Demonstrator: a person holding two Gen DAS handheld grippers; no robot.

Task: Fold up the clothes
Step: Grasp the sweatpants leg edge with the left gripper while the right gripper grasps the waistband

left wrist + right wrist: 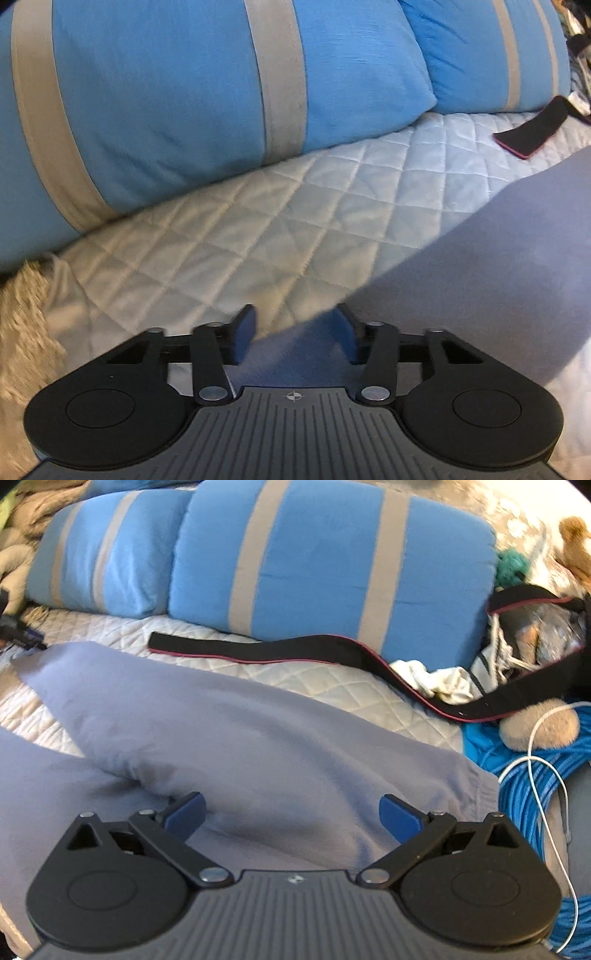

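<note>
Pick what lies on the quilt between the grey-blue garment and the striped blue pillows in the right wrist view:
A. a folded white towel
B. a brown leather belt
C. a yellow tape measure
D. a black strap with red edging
D: a long black strap with red edging runs across the quilt in front of the striped blue pillows, beyond the grey-blue garment.

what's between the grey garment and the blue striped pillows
In the right wrist view, quilted bedcover and a black strap lie between the grey garment and pillows.
</note>
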